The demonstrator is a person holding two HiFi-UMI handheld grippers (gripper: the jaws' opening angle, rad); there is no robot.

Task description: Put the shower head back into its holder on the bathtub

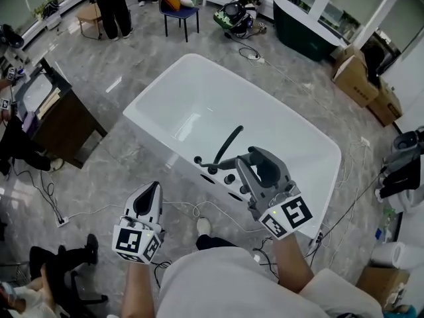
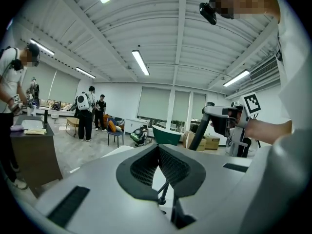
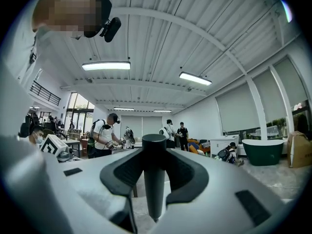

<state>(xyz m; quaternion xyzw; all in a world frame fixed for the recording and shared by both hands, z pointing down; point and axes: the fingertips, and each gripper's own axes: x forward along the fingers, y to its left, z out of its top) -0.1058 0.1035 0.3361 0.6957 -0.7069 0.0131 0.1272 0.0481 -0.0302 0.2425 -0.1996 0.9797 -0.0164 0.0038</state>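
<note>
A white bathtub (image 1: 199, 91) fills the middle of the head view. Black tap fittings (image 1: 228, 178) sit in a row on its near rim. My right gripper (image 1: 241, 160) hangs over that rim, shut on the black shower head (image 1: 229, 144), whose wand slants up over the basin. In the right gripper view the wand (image 3: 154, 179) stands upright between the pads of the right gripper (image 3: 155, 165). My left gripper (image 1: 154, 188) is outside the tub at the lower left, shut and holding nothing. The left gripper view shows its own jaws (image 2: 158, 147) and the shower head (image 2: 199, 134) at the right.
A dark desk (image 1: 56, 114) stands left of the tub. Cables (image 1: 66, 214) trail over the grey floor near my feet. Behind are a blue chair (image 1: 179, 6), a dark green tub (image 1: 305, 28), cardboard boxes (image 1: 358, 78) and several people.
</note>
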